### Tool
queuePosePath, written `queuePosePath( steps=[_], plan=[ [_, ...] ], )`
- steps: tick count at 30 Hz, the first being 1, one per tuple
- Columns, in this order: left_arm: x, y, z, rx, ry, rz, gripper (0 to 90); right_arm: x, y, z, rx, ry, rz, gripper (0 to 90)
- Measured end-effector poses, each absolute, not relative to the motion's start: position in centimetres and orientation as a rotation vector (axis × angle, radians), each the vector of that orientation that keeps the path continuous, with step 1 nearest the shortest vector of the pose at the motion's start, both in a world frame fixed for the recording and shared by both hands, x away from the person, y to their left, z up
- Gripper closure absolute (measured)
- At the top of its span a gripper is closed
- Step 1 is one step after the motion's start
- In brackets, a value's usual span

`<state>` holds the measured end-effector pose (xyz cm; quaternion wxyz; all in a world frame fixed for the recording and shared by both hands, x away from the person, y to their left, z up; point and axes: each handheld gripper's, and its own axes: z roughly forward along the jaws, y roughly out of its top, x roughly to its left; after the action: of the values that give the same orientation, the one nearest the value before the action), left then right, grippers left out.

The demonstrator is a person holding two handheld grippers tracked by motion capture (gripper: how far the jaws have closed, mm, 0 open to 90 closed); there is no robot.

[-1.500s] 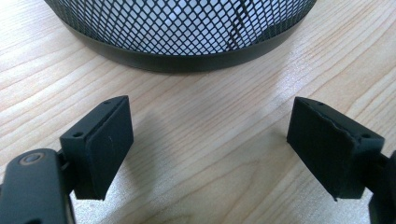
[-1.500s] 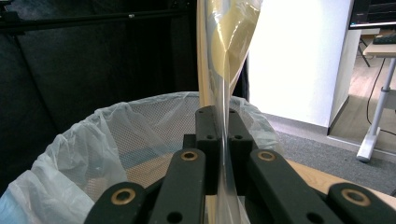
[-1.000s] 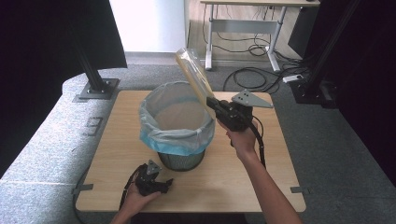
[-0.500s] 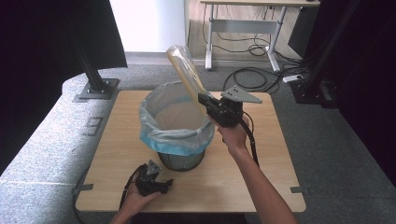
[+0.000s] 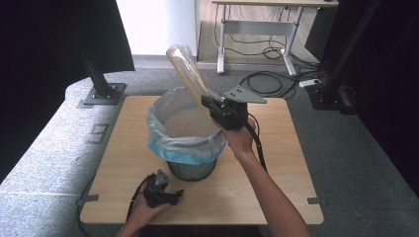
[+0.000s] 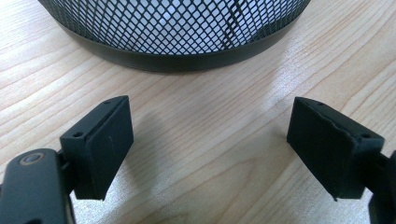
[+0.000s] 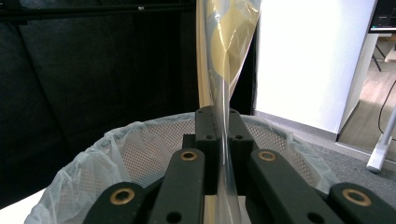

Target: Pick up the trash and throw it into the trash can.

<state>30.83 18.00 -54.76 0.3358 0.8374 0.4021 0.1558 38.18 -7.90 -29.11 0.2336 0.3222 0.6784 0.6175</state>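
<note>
Your left gripper (image 5: 165, 193) rests on the table (image 5: 276, 197) before the bin (image 5: 187, 134), jaws spread, empty. Your right gripper (image 5: 213, 105) pinches the bag (image 5: 187, 71) by its lower end, tilted above the rim. Released here, the bag may catch the liner (image 5: 163, 140) and tip outside.

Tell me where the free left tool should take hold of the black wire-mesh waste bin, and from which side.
Grip the black wire-mesh waste bin at its near rim, over the folded blue plastic liner, coming from above. The round body looks too wide for the open left tool; the thin rim fits between its jaws.
</note>
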Motion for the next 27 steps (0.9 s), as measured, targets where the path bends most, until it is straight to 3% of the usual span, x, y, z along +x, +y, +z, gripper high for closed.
queuePosePath(
  steps=[20,22,25,27],
  plan=[
    [30.8,18.0,-54.8,2.188,1.041,0.403,14.3,39.0,-5.1,-29.4,0.857,1.917,1.674,83.8],
    [30.8,18.0,-54.8,2.188,1.040,0.403,14.3,39.0,-5.0,-29.6,0.847,1.914,1.655,75.9],
    [30.8,18.0,-54.8,2.188,1.040,0.402,14.3,39.2,-4.9,-29.9,0.827,1.919,1.595,51.9],
    [30.8,18.0,-54.8,2.188,1.040,0.403,14.3,39.1,-5.0,-30.1,0.834,1.913,1.522,41.5]
  ],
)
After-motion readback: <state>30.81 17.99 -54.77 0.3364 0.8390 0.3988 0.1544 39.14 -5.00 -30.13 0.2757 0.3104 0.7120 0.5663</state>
